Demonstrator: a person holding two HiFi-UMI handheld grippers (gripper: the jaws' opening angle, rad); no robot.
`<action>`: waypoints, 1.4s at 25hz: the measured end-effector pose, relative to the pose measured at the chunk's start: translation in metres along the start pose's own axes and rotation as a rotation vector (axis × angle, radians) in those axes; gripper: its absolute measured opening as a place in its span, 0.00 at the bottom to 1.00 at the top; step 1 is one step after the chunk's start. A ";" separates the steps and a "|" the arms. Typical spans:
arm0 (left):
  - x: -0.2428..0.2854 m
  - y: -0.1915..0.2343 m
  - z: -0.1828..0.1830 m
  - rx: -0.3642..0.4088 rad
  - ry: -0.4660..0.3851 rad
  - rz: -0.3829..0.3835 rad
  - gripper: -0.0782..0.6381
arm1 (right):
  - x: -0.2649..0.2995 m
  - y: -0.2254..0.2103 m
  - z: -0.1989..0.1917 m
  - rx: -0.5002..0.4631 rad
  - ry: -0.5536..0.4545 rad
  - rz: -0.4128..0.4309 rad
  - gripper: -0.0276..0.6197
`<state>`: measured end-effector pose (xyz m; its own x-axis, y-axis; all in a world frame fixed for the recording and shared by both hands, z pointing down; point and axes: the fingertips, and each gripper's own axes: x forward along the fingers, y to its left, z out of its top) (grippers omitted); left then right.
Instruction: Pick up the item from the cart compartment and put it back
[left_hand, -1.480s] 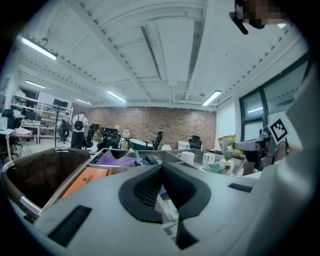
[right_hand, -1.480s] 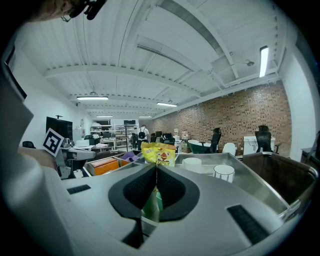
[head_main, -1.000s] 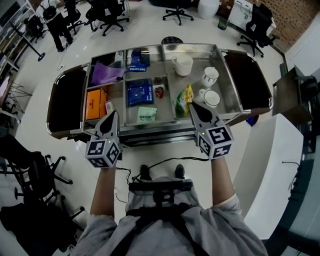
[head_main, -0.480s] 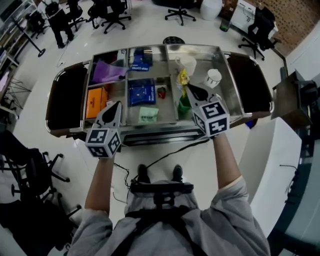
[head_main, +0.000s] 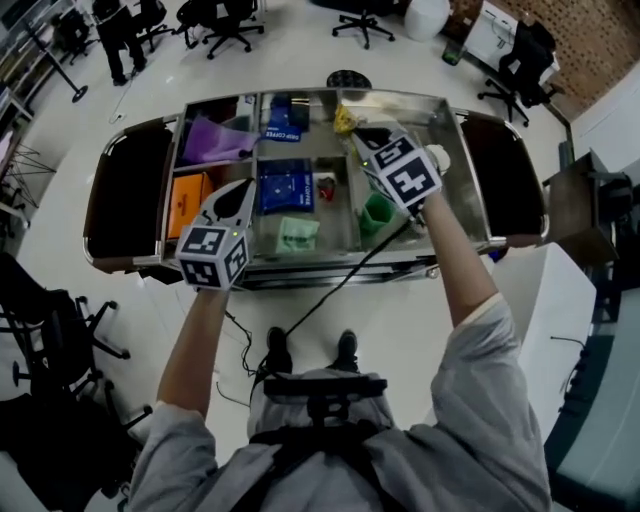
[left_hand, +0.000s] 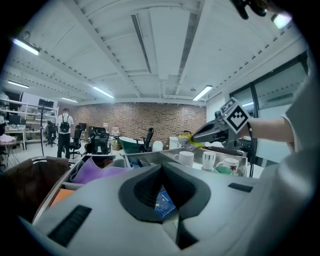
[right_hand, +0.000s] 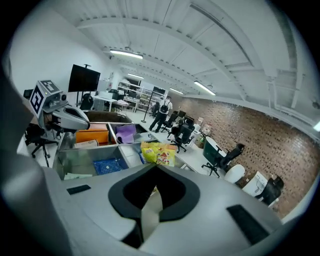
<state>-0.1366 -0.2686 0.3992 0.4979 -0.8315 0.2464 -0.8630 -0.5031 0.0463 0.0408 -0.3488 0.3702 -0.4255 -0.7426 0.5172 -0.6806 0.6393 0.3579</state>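
grey sleeves, black chest harness, grey left gripper and right gripper with black-and-white marker cubes

Right gripper outstretched, pinching snack packet — left gripper closed, empty, nearer body.

One cart, three white mugs, two blue coffee packets, one yellow snack packet, one orange box.

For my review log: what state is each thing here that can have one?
Right gripper: shut on the yellow crinkly snack bag.
Yellow crinkly snack bag: gripped by its edge, in the air above the steel cart.
Left gripper: shut, holding nothing.
White ceramic mugs: upright in the cart.
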 end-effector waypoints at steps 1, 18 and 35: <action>0.004 0.001 0.000 0.002 0.003 -0.003 0.12 | 0.008 -0.002 0.002 -0.019 0.019 0.014 0.06; 0.050 0.017 -0.011 -0.015 0.037 -0.006 0.12 | 0.124 0.034 -0.010 -0.363 0.310 0.354 0.06; 0.041 0.032 -0.020 -0.025 0.041 0.017 0.12 | 0.140 0.039 -0.066 -0.525 0.613 0.387 0.06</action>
<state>-0.1456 -0.3147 0.4302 0.4798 -0.8290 0.2872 -0.8734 -0.4825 0.0663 -0.0057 -0.4145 0.5076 -0.0725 -0.3150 0.9463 -0.1313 0.9436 0.3041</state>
